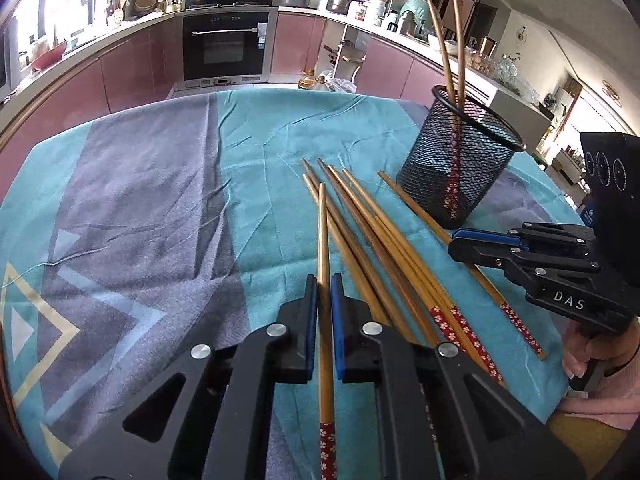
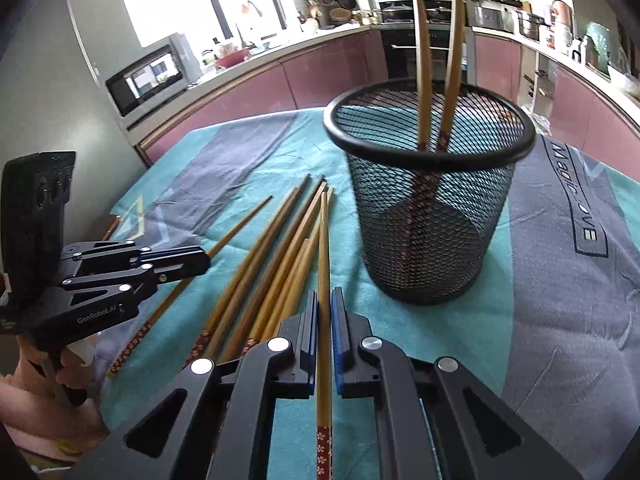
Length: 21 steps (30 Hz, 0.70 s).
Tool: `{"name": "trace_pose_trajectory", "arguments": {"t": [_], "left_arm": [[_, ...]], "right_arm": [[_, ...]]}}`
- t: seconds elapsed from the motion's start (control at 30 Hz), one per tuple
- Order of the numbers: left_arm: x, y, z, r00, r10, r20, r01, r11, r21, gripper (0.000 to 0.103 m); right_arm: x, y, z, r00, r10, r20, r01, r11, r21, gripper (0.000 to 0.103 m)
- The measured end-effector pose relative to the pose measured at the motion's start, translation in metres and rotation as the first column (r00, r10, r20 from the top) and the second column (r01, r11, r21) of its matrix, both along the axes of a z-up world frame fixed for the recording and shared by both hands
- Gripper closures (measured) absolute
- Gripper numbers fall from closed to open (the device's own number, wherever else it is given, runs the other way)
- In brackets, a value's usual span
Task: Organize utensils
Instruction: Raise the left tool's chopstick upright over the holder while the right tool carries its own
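Each gripper is clamped on its own chopstick. The left gripper (image 1: 324,292) pinches a bamboo chopstick (image 1: 323,232) along its shaft, plain tip pointing forward and the red flowered end trailing back under the gripper body. The right gripper (image 2: 324,308) holds a second chopstick (image 2: 323,240) the same way, with the black mesh cup (image 2: 432,148) ahead of it and slightly to its right. Two chopsticks (image 2: 424,40) already stand in that cup, flowered ends down, leaning on the rim. The loose pile of chopsticks (image 1: 384,248) lies on the teal cloth (image 1: 160,200) just right of the left gripper's fingers and left of the right gripper's.

The likely trouble: each stick is gripped along the finger axis, so it has to be swung upright before it goes in, and a thin round shaft in flat pads may twist or slide out. The plain tips lead, while the sticks in the cup sit flowered end down, so these could end up reversed. A low approach could knock the light cup over, or catch the two leaning sticks.

The rear ends of both held chopsticks are cut off at the lower edge. Whether they are clear of the pile cannot be told, and the bottom of the cup is dim behind the mesh
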State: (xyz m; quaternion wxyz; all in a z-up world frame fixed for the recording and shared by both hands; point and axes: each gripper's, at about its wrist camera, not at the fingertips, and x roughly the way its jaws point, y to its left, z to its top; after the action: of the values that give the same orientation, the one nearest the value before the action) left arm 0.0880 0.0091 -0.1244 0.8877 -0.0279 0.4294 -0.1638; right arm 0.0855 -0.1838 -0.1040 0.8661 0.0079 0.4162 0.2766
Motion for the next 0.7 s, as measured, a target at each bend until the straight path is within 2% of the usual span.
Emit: {"name": "trace_pose_trajectory", "arguments": {"t": [0.1, 0.2, 0.37, 0.7], "left_arm": [[-0.005, -0.004, 0.002, 0.999, -0.042, 0.003, 0.042, 0.999, -0.010, 0.096], [-0.008, -0.011, 0.000, 0.998, -0.070, -0.001, 0.070, 0.997, 0.015, 0.096], [-0.005, -0.015, -0.008, 0.996, -0.085, -0.023, 0.086, 0.995, 0.043, 0.095], [0.005, -0.016, -0.013, 0.992, -0.112, -0.053, 0.114, 0.992, 0.045, 0.093]], "right_arm": [[-0.004, 0.005, 0.003, 0.999, 0.042, 0.008, -0.042, 0.999, -0.011, 0.097], [-0.003, 0.010, 0.000, 0.998, 0.060, -0.006, -0.061, 0.997, -0.038, 0.097], [0.000, 0.013, -0.007, 0.997, 0.068, -0.033, -0.070, 0.995, -0.068, 0.096], [0.006, 0.015, -0.011, 0.997, 0.074, -0.038, -0.077, 0.994, -0.075, 0.095]]}}
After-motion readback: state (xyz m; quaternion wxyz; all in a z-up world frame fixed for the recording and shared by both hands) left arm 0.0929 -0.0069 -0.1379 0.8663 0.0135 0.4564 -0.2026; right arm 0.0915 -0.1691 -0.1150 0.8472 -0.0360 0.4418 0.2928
